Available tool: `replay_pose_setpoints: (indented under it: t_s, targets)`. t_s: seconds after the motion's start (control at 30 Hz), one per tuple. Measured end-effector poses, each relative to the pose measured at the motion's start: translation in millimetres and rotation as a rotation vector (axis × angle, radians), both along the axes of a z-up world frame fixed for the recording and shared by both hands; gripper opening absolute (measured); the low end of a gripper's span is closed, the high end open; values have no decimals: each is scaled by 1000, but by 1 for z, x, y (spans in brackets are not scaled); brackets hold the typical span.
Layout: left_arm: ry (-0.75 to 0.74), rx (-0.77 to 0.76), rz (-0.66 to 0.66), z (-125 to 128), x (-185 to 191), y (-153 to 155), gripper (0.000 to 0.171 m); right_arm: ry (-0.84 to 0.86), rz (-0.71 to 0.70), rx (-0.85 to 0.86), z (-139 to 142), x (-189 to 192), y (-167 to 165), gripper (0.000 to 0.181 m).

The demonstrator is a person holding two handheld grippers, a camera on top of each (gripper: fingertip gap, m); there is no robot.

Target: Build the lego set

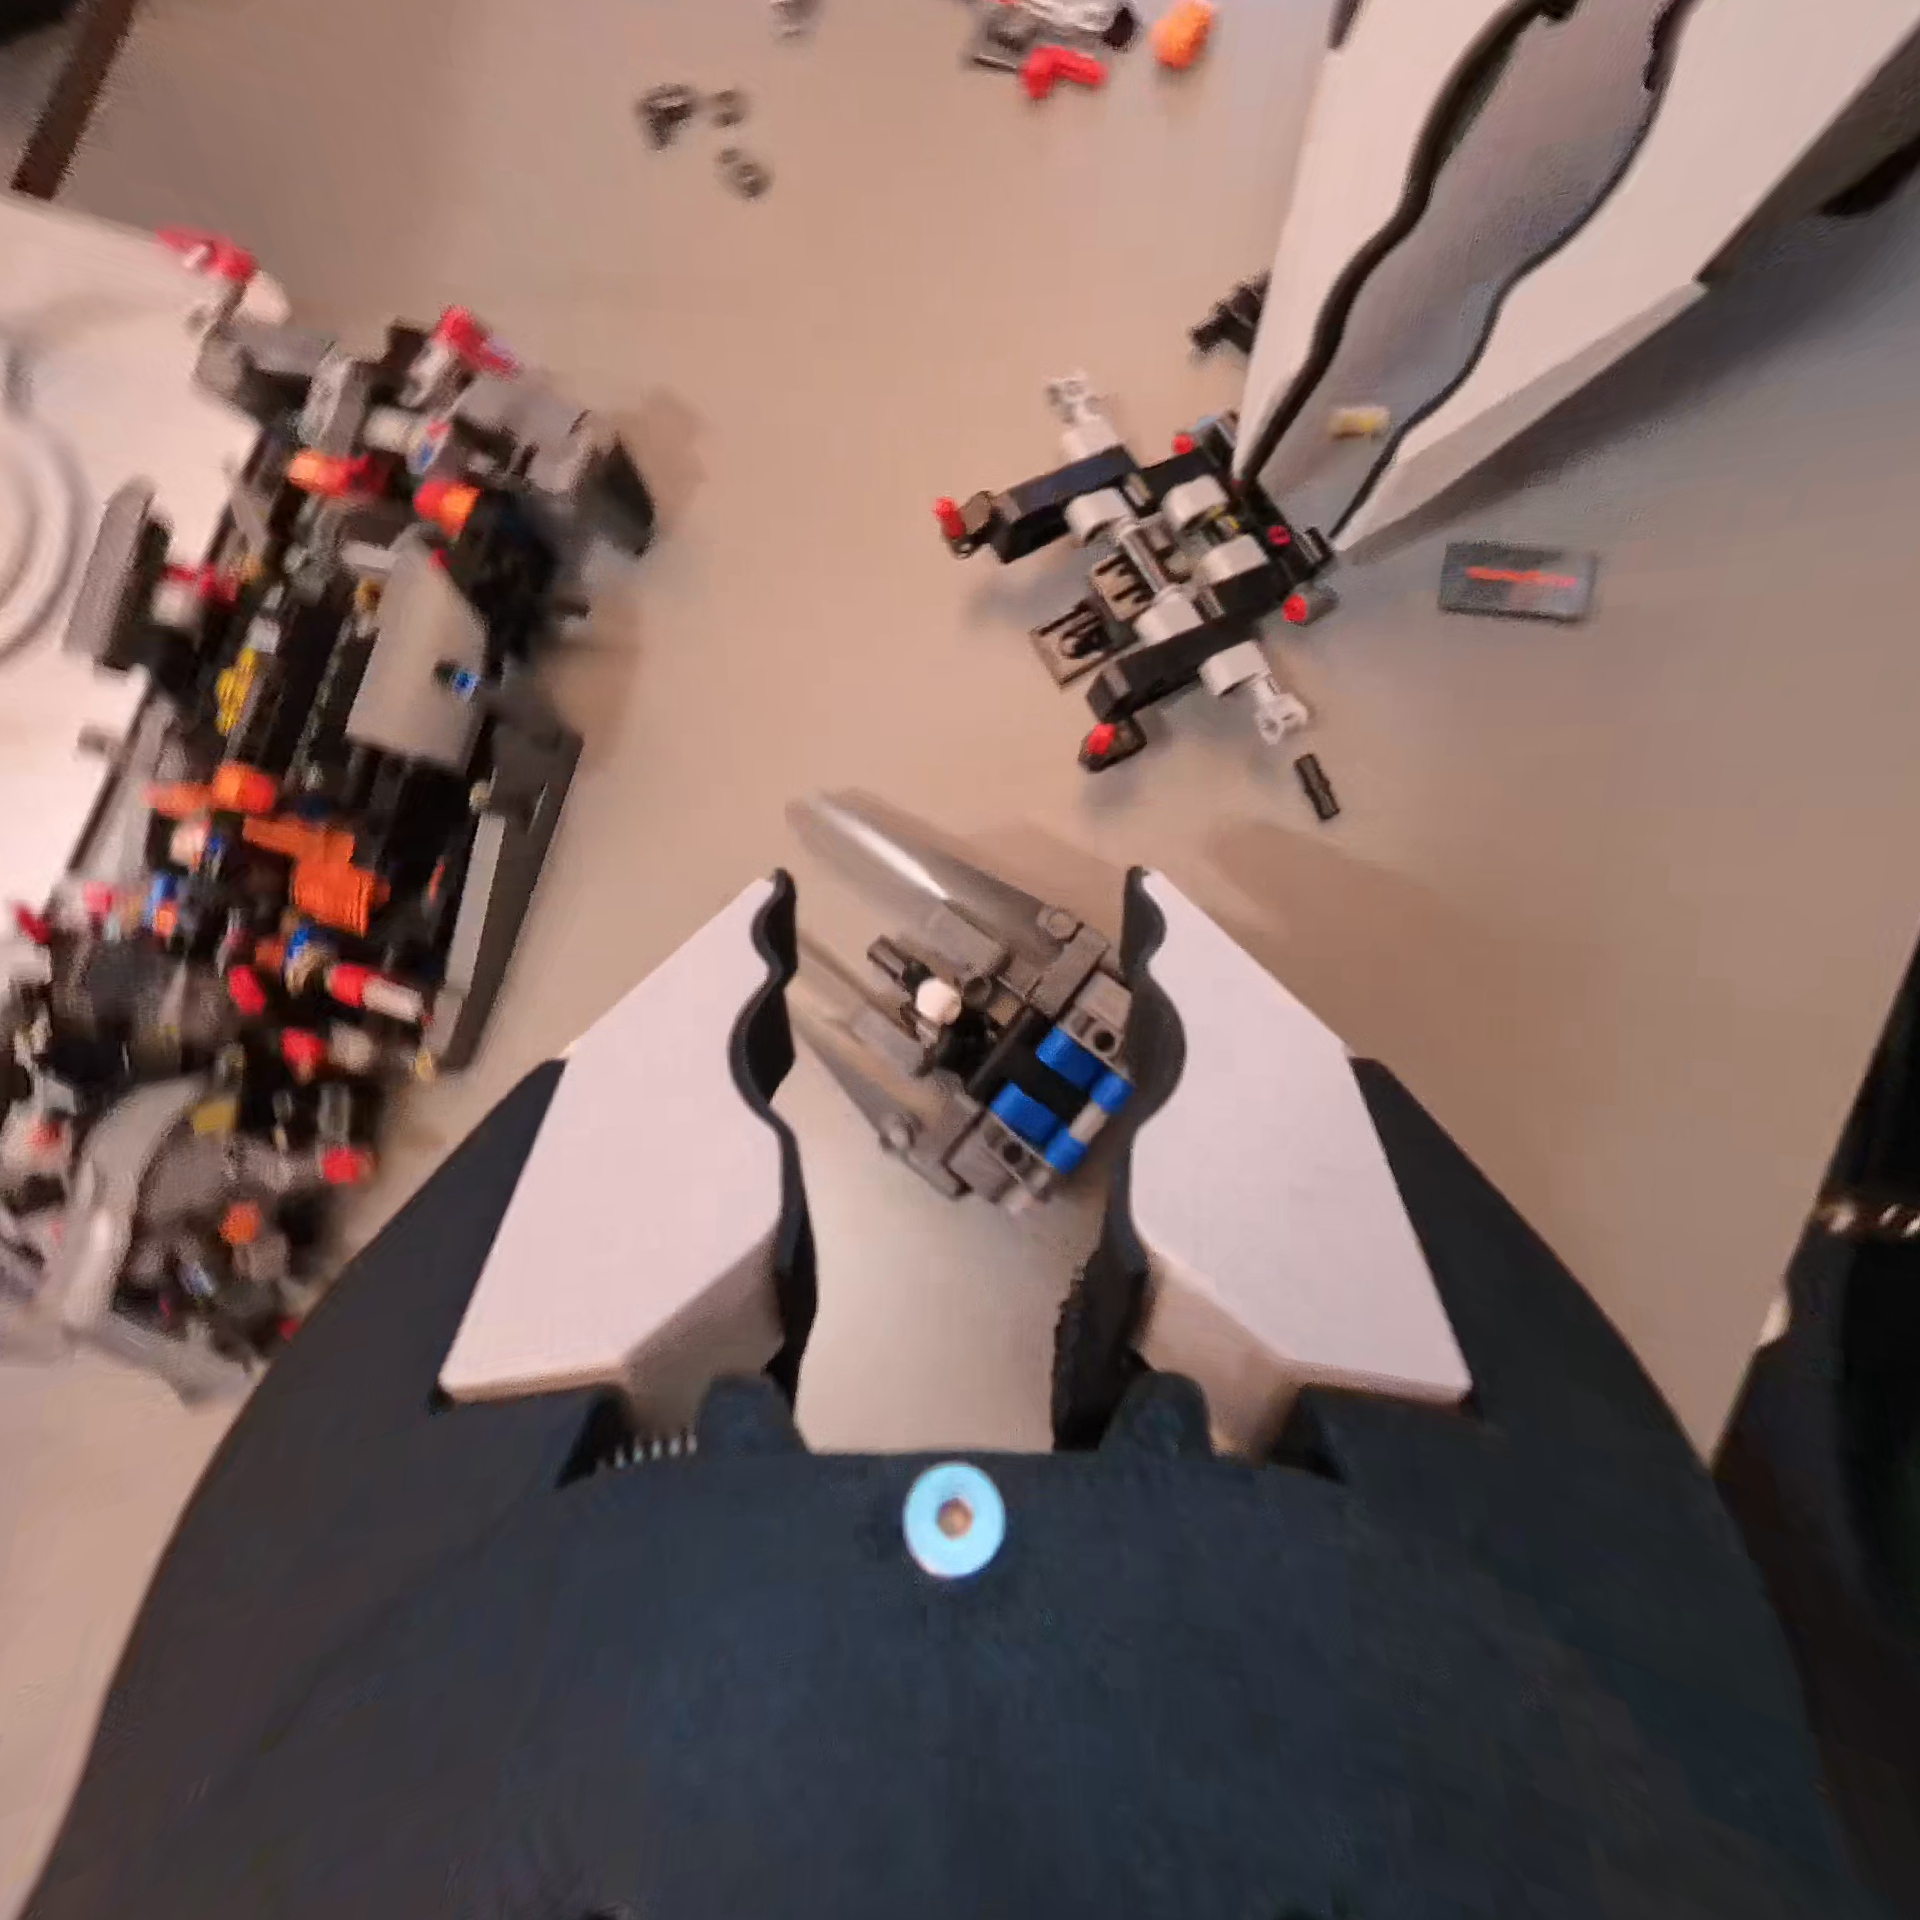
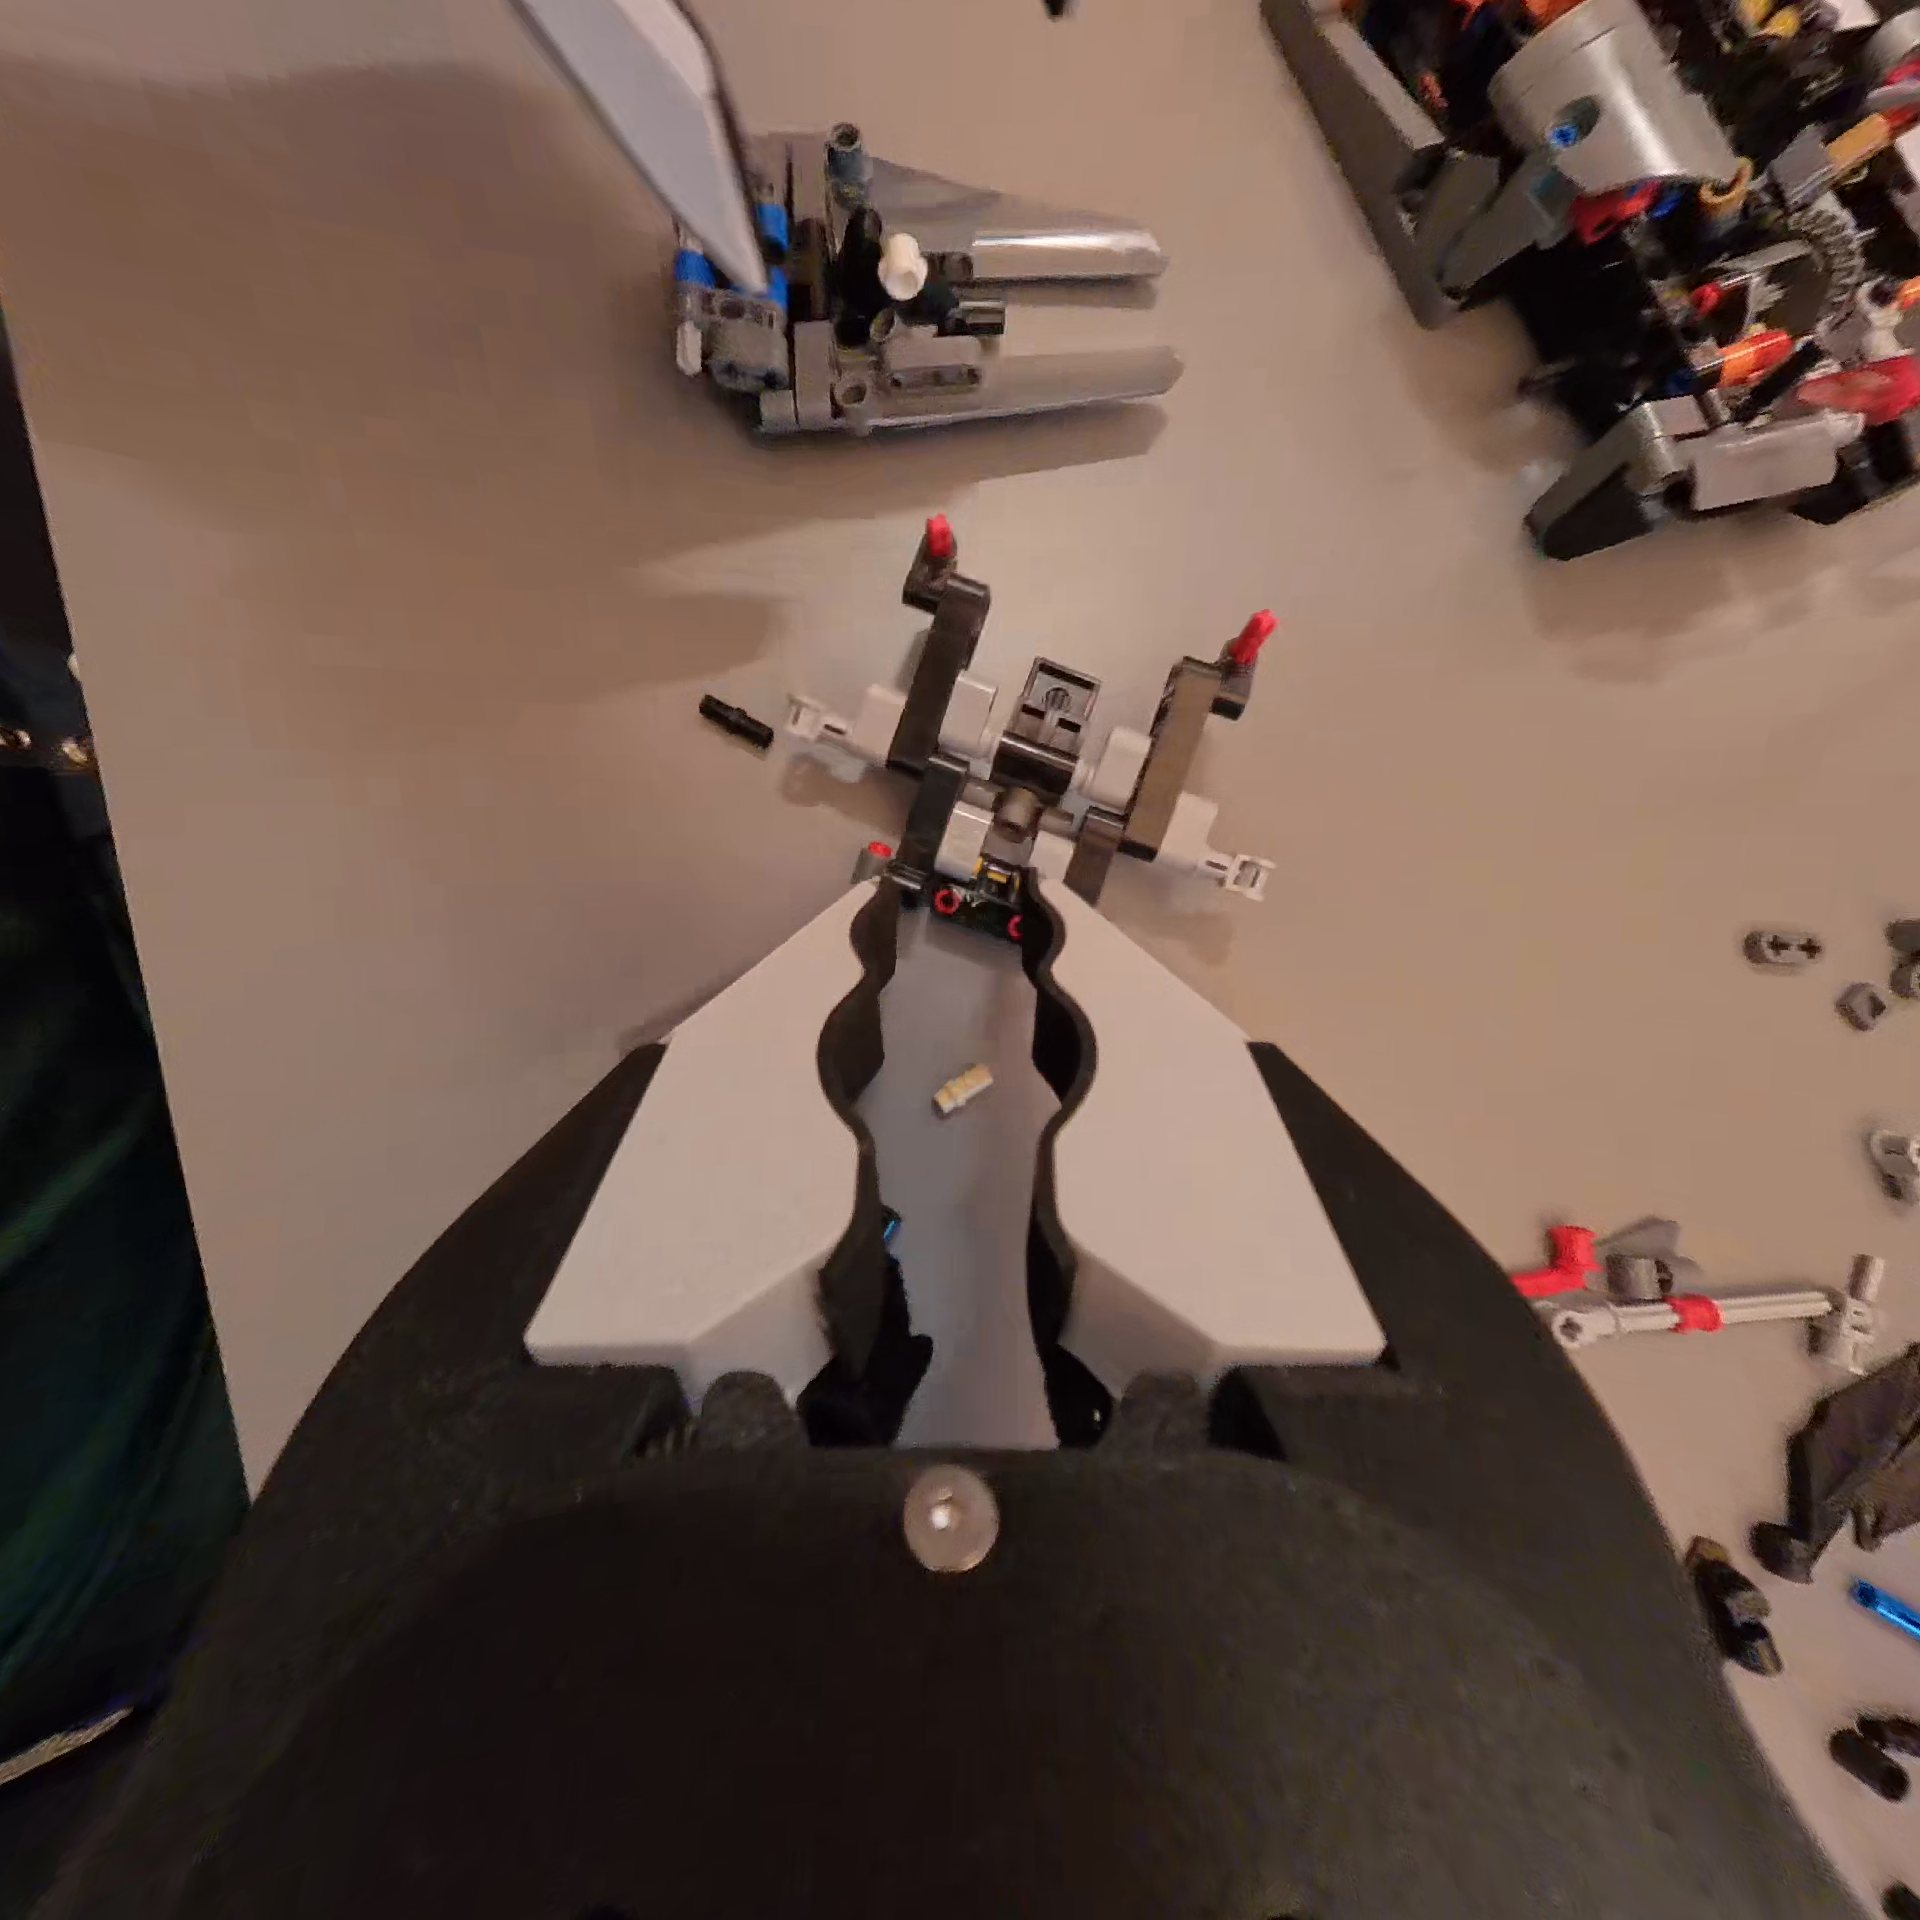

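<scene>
The left gripper point(image 1: 956, 987) sits low over the beige table point(image 1: 831, 468) with its fingers spread around a grey wedge-shaped sub-assembly point(image 1: 977, 1029) that carries blue pins at its rear end; the right-hand finger point(image 1: 1148, 997) touches the blue-pin end, while the other finger stands apart from the piece, so no pinch is made. In the right wrist view the same sub-assembly point(image 2: 914, 301) lies flat on the table point(image 2: 416, 623) with its two tapered panels pointing away from the left gripper's white finger point(image 2: 665, 135). The right gripper point(image 2: 961, 904) holds its fingers close together, their tips pressed on the near end of a black-and-grey frame assembly point(image 2: 1029, 748) with red pins at its corners — the frame rests on the table. In the left wrist view the frame point(image 1: 1164, 582) lies well apart from the wedge piece, with the right gripper point(image 1: 1288, 509) at its far end. A loose black pin point(image 2: 736, 721) lies just beside the frame. The large, partly built model point(image 1: 312, 790) stands at the left of the left wrist view, blurred; it appears again at the upper right point(image 2: 1662, 260) of the right wrist view. Small loose parts point(image 2: 1704, 1299) are scattered at the right edge of the table.
</scene>
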State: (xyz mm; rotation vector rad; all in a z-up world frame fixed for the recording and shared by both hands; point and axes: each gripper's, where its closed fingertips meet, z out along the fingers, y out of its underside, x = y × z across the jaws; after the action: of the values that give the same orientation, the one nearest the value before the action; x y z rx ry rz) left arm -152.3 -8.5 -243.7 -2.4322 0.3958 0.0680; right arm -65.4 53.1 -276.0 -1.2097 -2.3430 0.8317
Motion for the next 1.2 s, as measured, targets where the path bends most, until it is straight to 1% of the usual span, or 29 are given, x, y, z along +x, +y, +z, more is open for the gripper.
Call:
replay_pose_setpoints:
  t_s: [0.07,0.1,0.13,0.23,0.37,0.47,0.53,0.67,0.83,0.9,0.97,1.03,1.2]
  targets:
    - [-16,10,126,-3,-4,-13,67,1,0,-33,2,-1,2,31]
    - [-1,-2,181,-9,-7,-20,73,-1,-8,-43,2,-2,5,34]
    - [0,-14,211,-16,-4,-25,80,-6,-10,-47,0,-2,8,37]
    - [23,-26,293,-30,-1,-35,91,-19,-20,-63,-1,-4,11,44]
    - [29,-18,394,-41,-6,-39,92,-20,-46,-67,-5,-8,9,56]
    - [14,-11,435,-47,-10,-36,87,-25,-71,-85,-12,-11,9,64]
    - [19,-7,429,-48,-12,-33,77,-33,-72,-97,-15,-12,6,66]
    - [14,-15,390,-48,-13,-29,76,-25,-58,-78,-19,-14,5,62]
    - [35,-19,278,-47,-13,-29,75,-17,-30,-88,-19,-19,8,57]
    - [29,-28,256,-47,-16,-32,75,-15,4,-85,-19,-21,8,53]
    - [45,-33,212,-47,-17,-35,75,-18,35,-78,-19,-23,9,52]
    - [54,-35,138,-47,-13,-38,74,-29,65,-82,-19,-25,10,52]
    - [47,-42,25,-47,-16,-42,74,-24,161,-70,-19,-32,12,52]
